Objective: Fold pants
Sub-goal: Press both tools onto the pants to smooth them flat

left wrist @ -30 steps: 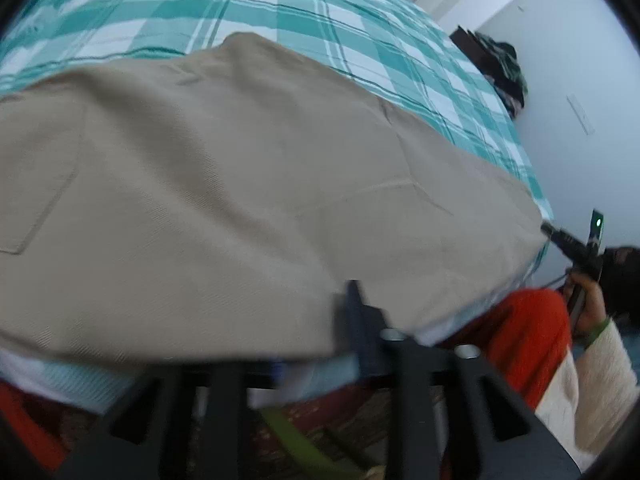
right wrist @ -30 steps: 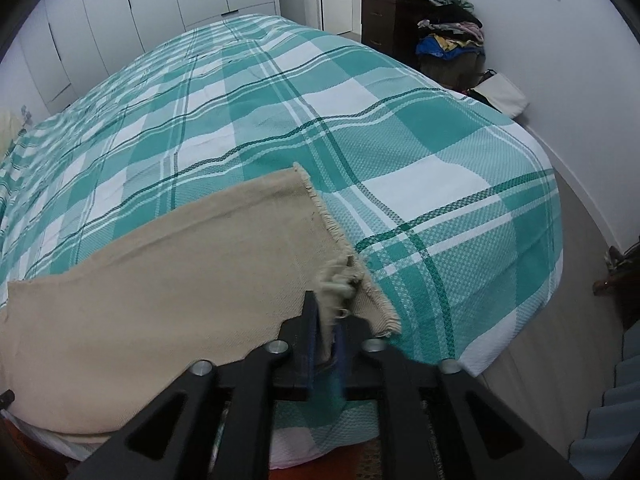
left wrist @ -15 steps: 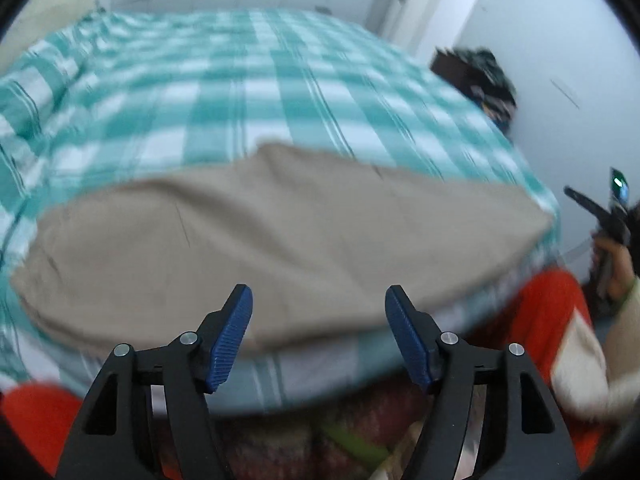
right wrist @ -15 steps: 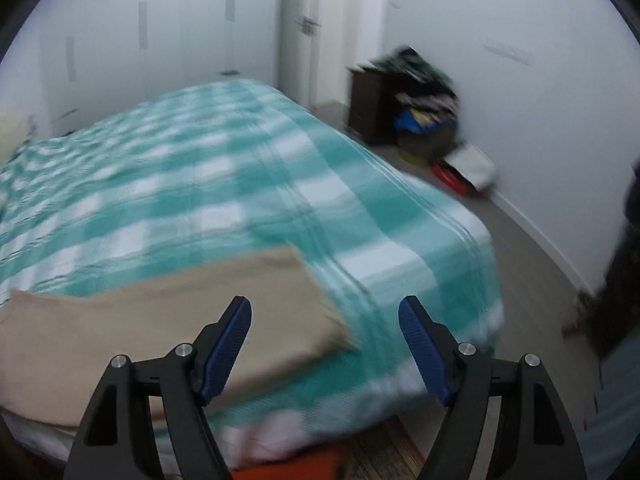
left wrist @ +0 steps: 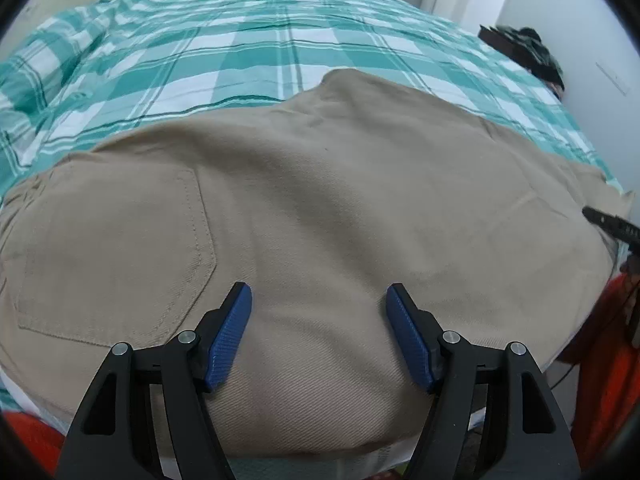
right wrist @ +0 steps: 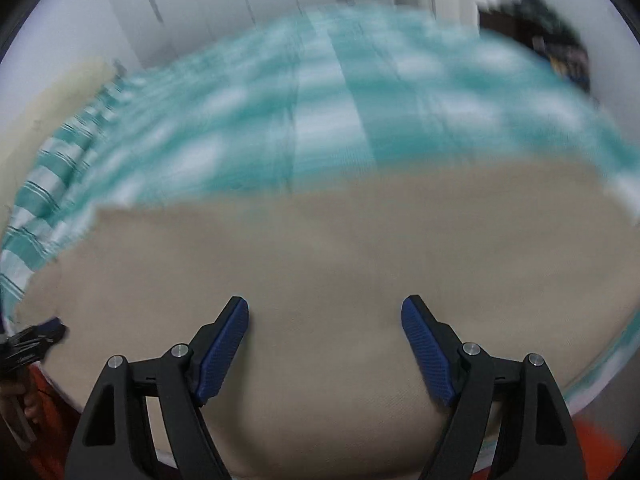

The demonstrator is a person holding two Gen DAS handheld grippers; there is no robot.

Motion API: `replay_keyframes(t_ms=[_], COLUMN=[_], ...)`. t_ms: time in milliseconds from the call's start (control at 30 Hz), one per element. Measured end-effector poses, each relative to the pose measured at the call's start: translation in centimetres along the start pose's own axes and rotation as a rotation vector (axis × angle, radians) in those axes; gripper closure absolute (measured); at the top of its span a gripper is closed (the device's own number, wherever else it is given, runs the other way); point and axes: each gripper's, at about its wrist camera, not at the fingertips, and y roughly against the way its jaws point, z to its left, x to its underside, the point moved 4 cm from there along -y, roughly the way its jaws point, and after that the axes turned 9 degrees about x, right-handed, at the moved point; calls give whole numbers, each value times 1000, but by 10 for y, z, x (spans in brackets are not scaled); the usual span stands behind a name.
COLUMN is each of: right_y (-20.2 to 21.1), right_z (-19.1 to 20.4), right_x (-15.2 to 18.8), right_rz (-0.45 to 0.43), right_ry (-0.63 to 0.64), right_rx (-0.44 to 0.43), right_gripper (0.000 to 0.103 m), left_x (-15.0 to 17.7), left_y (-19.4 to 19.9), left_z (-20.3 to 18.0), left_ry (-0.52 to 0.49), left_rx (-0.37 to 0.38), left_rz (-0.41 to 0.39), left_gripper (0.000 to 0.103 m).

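Observation:
Beige pants (left wrist: 320,208) lie flat across the near edge of the bed, folded lengthwise, back pocket (left wrist: 116,248) at the left. My left gripper (left wrist: 318,300) is open and empty, hovering over the pants' near middle. My right gripper (right wrist: 325,312) is open and empty over the pants (right wrist: 340,256) in its blurred view. The right gripper's tip shows at the right edge of the left wrist view (left wrist: 612,228); the left gripper's tip shows at the left edge of the right wrist view (right wrist: 36,338).
The bed has a teal and white plaid cover (left wrist: 260,48). A dark dresser with piled clothes (left wrist: 528,48) stands at the far right by the wall. A cream pillow (right wrist: 52,96) lies at the far left. My orange clothing (left wrist: 604,360) shows below the bed edge.
Both grippers let go of the pants and opened. They have since moved in over the middle of the pants; the right one is swinging left, its view blurred.

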Motion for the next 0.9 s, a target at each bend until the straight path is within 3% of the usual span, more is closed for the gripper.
replay_keyframes(t_ms=[167,900], right_y=[-9,-13], right_z=[-2,0], right_x=[2,3], right_rz=[-8,-49], right_ry=[-15,6], right_rx=[-32,7], right_gripper=[16,13], left_x=[0,0], left_y=[-5,-6], left_z=[3,-2], left_ry=[19,-1], left_rx=[7,-1], left_rz=[-3,-4], left_gripper=[27,27])
